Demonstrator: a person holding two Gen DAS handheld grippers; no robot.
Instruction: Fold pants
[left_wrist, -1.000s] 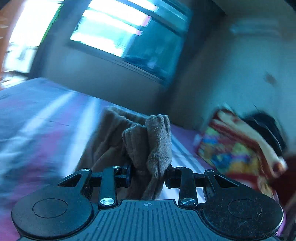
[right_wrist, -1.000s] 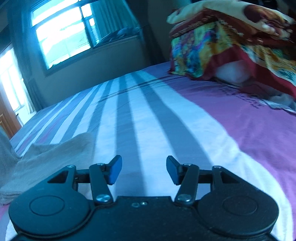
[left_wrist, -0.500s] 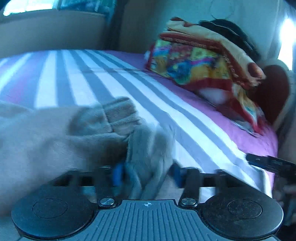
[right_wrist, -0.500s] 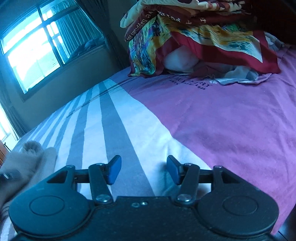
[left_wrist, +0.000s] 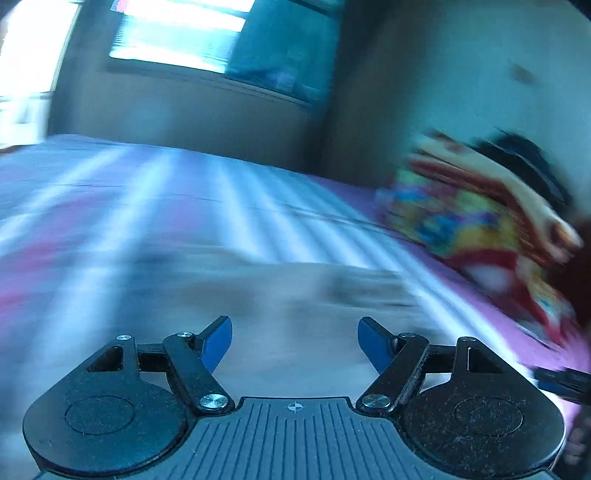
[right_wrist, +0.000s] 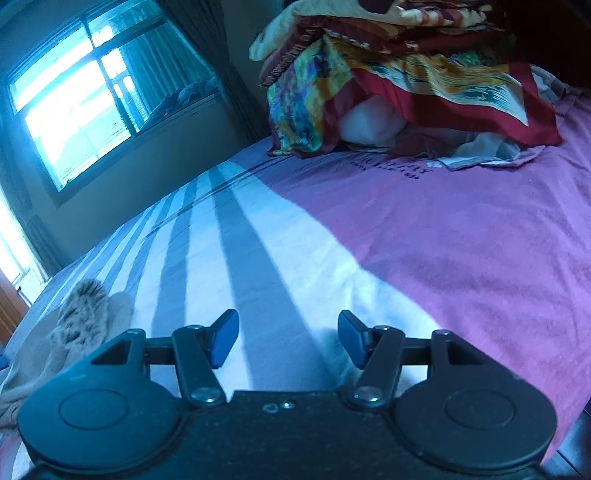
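Note:
The beige fleece pants (left_wrist: 258, 291) lie heaped on the striped bed sheet (right_wrist: 258, 258), blurred in the left wrist view. My left gripper (left_wrist: 294, 325) hovers just over their near part. Its jaws are opening, and nothing is between the blue pads. In the right wrist view the same pants (right_wrist: 81, 314) sit at the far left, bunched up, well away from my right gripper (right_wrist: 288, 317). That gripper is open and empty over a grey stripe of the sheet.
A pile of colourful folded blankets (right_wrist: 388, 74) rests at the head of the bed, seen also as the blankets (left_wrist: 472, 214) on the right. A bright window (right_wrist: 74, 110) is behind. The bed's edge (right_wrist: 569, 443) drops off at lower right.
My left gripper has let go of the pants, which dropped onto the sheet, and its jaws have spread. The right gripper swung toward the blankets, then held still.

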